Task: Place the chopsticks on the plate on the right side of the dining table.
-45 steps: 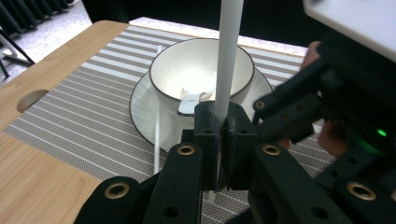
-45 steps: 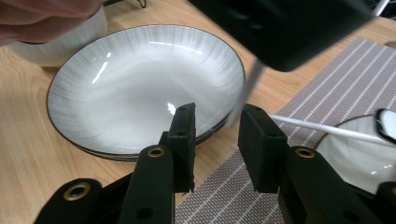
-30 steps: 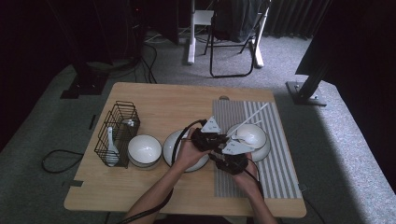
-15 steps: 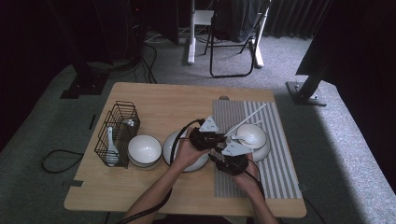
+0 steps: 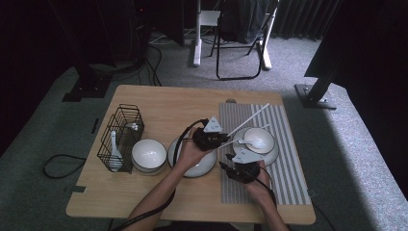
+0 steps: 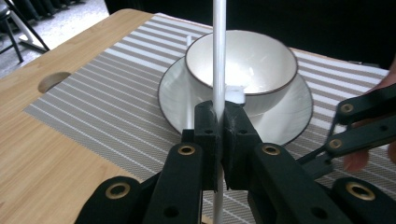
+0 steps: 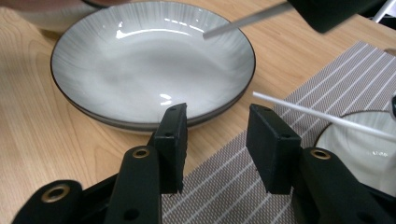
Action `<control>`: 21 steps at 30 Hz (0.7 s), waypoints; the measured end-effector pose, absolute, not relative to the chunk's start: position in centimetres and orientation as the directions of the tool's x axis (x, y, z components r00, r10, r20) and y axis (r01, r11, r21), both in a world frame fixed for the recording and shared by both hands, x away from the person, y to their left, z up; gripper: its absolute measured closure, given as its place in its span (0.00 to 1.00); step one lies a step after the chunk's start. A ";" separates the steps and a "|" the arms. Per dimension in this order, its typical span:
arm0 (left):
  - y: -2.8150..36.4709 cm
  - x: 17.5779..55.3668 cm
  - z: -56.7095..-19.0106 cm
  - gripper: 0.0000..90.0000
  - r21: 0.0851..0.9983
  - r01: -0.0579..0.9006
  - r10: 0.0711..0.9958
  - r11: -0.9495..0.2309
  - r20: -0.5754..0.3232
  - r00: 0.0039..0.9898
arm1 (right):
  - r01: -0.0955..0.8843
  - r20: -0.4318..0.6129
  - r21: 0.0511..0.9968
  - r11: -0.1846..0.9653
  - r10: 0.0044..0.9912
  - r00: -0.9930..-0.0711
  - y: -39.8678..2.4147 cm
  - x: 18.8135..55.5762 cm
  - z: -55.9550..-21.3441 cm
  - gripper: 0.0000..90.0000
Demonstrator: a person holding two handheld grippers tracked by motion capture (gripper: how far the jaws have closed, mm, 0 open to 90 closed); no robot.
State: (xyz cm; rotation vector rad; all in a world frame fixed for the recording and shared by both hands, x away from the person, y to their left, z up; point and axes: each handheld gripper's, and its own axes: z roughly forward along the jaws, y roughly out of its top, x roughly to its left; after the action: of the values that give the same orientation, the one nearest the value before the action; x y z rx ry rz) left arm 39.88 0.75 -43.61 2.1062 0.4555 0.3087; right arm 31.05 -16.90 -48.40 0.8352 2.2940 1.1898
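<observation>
My left gripper (image 5: 222, 137) (image 6: 218, 116) is shut on a white chopstick (image 6: 218, 56), which slants up and to the right over the striped mat (image 5: 284, 163). Ahead of it a white bowl (image 6: 261, 56) holding a white spoon (image 5: 252, 142) stands on a plate (image 5: 269, 156). My right gripper (image 5: 227, 165) (image 7: 215, 126) hovers low at the mat's left edge, facing the grey plate (image 7: 140, 70). Its jaws have just been opening and nothing is between them. A second chopstick (image 7: 322, 116) lies just beyond its right jaw, towards the plate under the bowl.
A black wire basket (image 5: 120, 134) with a white spoon stands at the table's left, and a small white bowl (image 5: 148, 154) sits beside it. There is a round hole (image 6: 55, 80) in the wooden tabletop near the mat's far corner. A folding chair stands beyond the table.
</observation>
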 end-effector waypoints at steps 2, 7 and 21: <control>0.8 40.1 -43.7 0.96 0.841 0.205 0.440 -0.501 0.043 0.897 | 0.316 -0.094 0.833 0.454 0.679 -0.728 -17.1 31.0 -48.5 0.64; 0.8 40.7 -44.1 0.96 0.835 0.214 0.448 -0.507 0.043 0.893 | 0.319 -0.111 0.822 0.472 0.681 -0.724 -17.3 30.7 -48.8 0.63; 0.4 42.4 -45.0 0.96 0.823 0.246 0.478 -0.512 0.034 0.878 | 0.337 -0.134 0.802 0.493 0.698 -0.703 -18.8 29.8 -49.8 0.61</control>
State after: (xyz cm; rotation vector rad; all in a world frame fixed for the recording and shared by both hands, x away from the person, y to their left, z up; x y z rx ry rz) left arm 42.42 0.43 -45.04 2.1284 0.5214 0.3206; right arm 29.79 -18.81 -49.80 0.8549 2.2954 1.0917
